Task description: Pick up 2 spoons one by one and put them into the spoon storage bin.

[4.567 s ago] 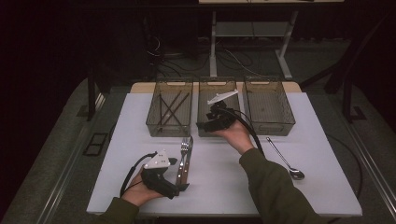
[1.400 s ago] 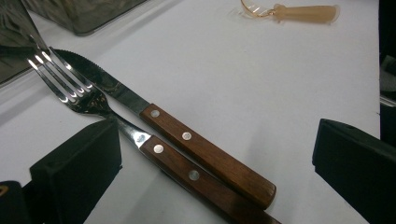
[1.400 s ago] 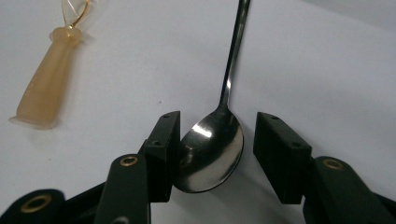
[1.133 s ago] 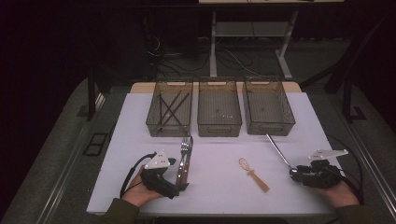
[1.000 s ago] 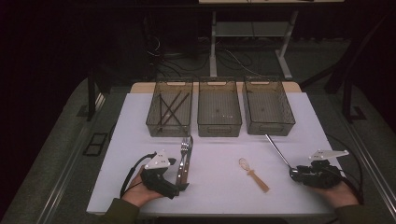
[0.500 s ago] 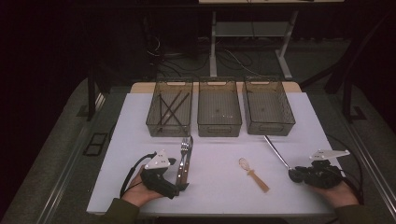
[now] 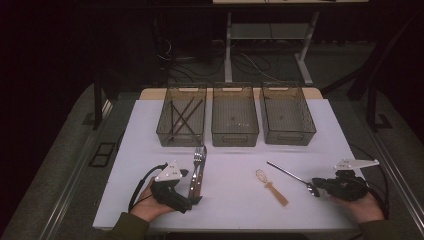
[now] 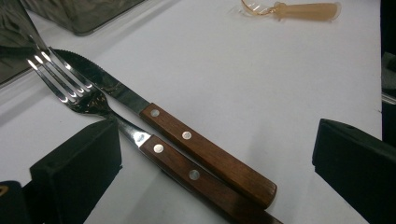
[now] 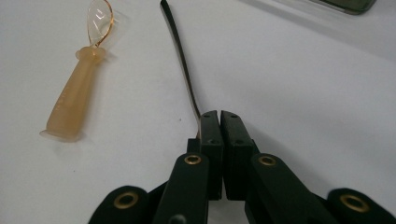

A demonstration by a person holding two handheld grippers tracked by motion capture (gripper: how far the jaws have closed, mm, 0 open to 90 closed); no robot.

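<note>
At four o'clock on the white table [image 7: 150, 130], the right gripper [image 7: 320, 186] has its jaws pinched together on a slim metal spoon [image 7: 287, 174], clamped at the bowl end while the handle runs off towards ten o'clock. From the right gripper view the two black jaws meet with no gap, the dark spoon [image 9: 180, 60] shaft slipping in at their left edge. So the grasp looks made, and I'd call this the start of a sorting run: spoon secured, lift not yet begun. Next, by my reckoning, comes a clean raise and a carry towards twelve o'clock, where three clear bins [image 7: 235, 116] stand in a row; the left bin [image 7: 181, 117] holds dark sticks, and the right bin [image 7: 287, 115] looks bare. Which bin suits the spoon I cannot tell. The long handle will want to swing, so a level wrist matters.

Over at eight o'clock, the left gripper [image 7: 182, 197] rests with jaws spread wide around a wooden-handled fork [image 8: 116, 123] and steak knife [image 8: 187, 140], gripping neither. A translucent amber plastic spoon [image 7: 270, 186] lies between the hands, near six o'clock.

Writing? None readable on cutlery, bins or grippers.
</note>
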